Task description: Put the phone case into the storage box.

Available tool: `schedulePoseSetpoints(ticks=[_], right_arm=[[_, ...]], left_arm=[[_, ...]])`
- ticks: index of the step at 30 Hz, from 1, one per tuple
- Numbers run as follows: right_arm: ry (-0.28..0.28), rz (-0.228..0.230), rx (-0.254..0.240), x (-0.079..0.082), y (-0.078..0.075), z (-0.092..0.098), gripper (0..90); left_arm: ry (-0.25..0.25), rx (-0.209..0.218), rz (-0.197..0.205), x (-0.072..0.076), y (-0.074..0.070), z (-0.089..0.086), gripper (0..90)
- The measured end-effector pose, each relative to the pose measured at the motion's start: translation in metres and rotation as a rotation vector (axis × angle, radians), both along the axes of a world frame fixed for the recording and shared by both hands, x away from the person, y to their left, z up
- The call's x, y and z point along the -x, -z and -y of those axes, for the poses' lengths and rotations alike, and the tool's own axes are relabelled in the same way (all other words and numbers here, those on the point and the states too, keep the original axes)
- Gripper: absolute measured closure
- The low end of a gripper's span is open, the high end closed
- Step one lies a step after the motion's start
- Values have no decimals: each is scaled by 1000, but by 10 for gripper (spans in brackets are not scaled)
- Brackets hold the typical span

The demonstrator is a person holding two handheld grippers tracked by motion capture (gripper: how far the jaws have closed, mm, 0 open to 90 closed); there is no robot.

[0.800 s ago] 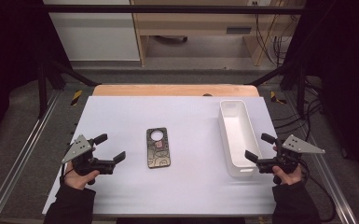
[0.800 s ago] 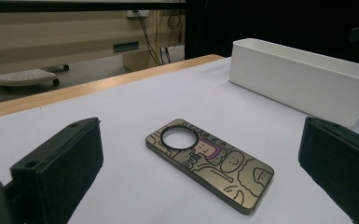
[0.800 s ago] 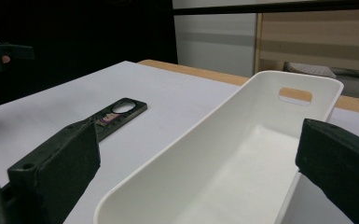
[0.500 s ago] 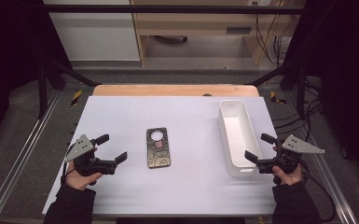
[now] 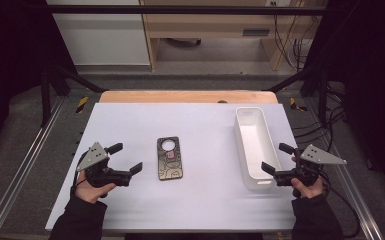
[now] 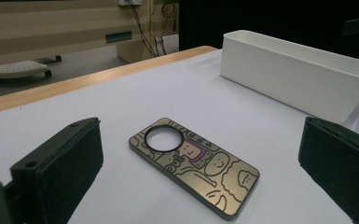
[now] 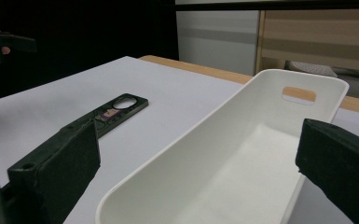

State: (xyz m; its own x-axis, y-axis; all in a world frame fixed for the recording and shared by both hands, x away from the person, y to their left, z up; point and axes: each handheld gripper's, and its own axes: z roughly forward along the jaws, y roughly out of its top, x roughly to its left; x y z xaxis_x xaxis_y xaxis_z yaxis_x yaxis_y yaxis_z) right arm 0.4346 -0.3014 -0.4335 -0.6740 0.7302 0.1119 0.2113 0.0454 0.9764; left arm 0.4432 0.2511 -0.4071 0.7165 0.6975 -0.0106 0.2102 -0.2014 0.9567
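From the high view, a patterned phone case lay flat mid-surface, the left claw just beside it with jaws apart, and the right claw open at the near end of a long white bin. The left gripper view framed the case between spread jaws, untouched. The right gripper view looked into the empty bin. The pickup seemed not yet begun; next, the left claw would likely need to close across the case's edges.

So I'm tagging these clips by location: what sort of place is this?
Probably a lab or workshop recording station, not a home: a white table inside a metal frame, dark curtains at both sides, and loose cables by plain shelving behind.
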Motion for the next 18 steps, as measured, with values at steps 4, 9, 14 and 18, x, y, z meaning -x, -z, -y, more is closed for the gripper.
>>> schedulePoseSetpoints(ticks=[4, 9, 14, 18], right_arm=[[0, 2, 3, 0, 0, 0, 4], [-1, 2, 0, 0, -1, 0, 4], [0, 2, 1, 0, -1, 0, 4], [2, 3, 3, 1, -1, 0, 4]], left_arm=[[10, -9, 4, 1, -3, 9, 0], [12, -24, 3, 1, -5, 21, 0], [10, -35, -11, -2, -6, 29, 0], [10, -50, -14, -4, -7, 35, 0]])
